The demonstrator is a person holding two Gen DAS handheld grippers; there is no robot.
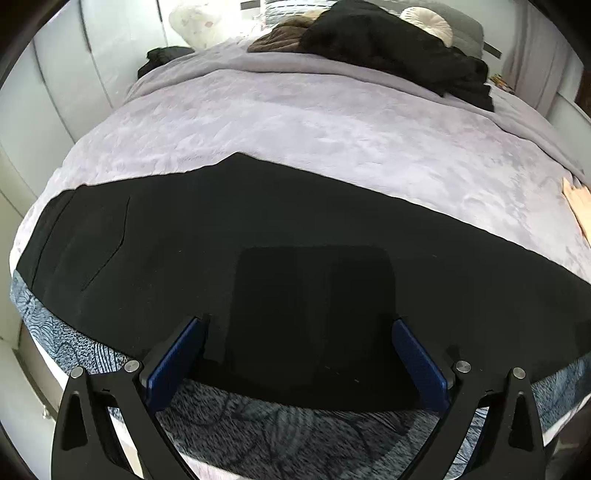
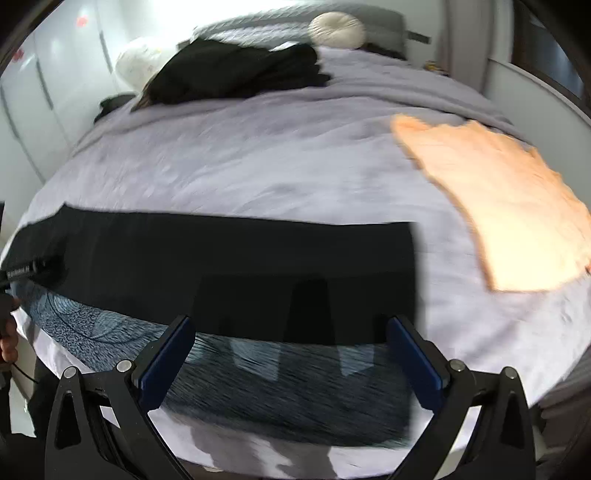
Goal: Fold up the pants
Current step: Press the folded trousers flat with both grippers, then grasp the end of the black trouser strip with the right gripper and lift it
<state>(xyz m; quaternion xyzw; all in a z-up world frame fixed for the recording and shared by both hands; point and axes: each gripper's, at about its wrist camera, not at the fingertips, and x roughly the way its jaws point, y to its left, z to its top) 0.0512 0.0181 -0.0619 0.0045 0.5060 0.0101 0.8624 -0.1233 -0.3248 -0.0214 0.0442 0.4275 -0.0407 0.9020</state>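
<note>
Black pants (image 1: 258,236) lie flat across the near edge of the bed, legs stacked into one long strip. The left wrist view shows the wider waist end with a pocket seam at the left. In the right wrist view the leg strip (image 2: 229,254) ends in a straight hem at the right. My left gripper (image 1: 299,328) hovers open over the pants' near edge, nothing between its blue pads (image 1: 173,362). Open too, my right gripper (image 2: 291,325) is above the leg's near edge close to the hem.
The bed carries a pale lilac blanket (image 1: 295,122) and a blue patterned throw (image 2: 288,387) under the pants' near edge. A peach garment (image 2: 502,206) lies at right. Dark clothes (image 1: 388,48) and a round cream cushion (image 2: 338,29) sit at the head. White cupboards (image 1: 55,92) stand to the left.
</note>
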